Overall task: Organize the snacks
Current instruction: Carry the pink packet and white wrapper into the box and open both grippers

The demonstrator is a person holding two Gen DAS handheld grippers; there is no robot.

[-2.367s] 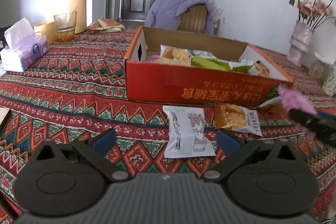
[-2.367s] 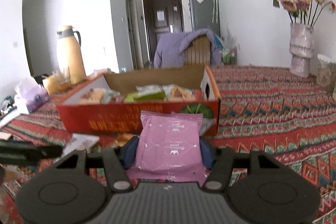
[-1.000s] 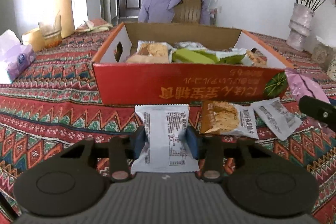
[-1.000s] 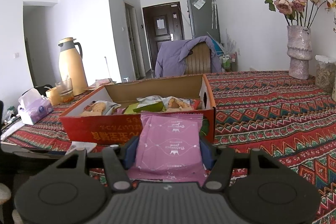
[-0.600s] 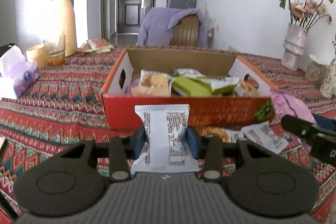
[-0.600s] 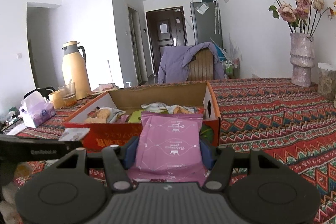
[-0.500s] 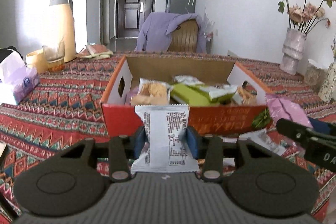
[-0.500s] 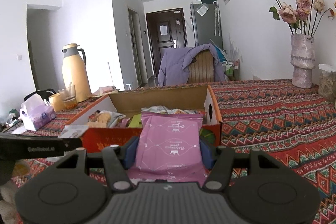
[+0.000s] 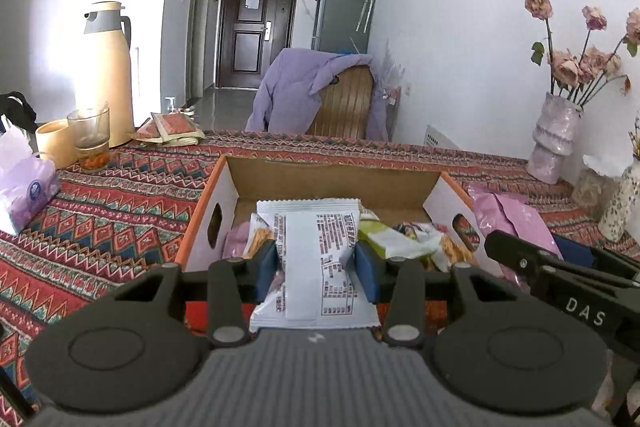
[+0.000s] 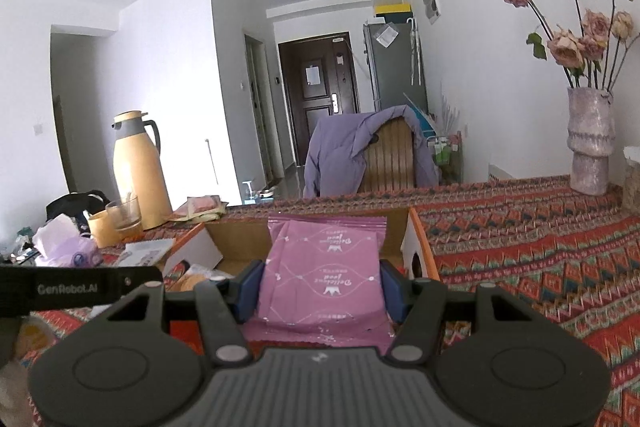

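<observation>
1. Left gripper (image 9: 315, 269) – fingers clamped on a white packet (image 9: 316, 259), held above the box (image 9: 208, 203); it hides the snacks behind it.
2. Right gripper (image 10: 321, 287) – fingers pinch a pink packet (image 10: 324, 271) over the box's near end, blocking its inside.

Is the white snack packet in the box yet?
Not yet. The white snack packet is clamped between the left gripper fingers, held above the box.

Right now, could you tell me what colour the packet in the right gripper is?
Pink-purple packet, clearest in the right wrist view.
</observation>
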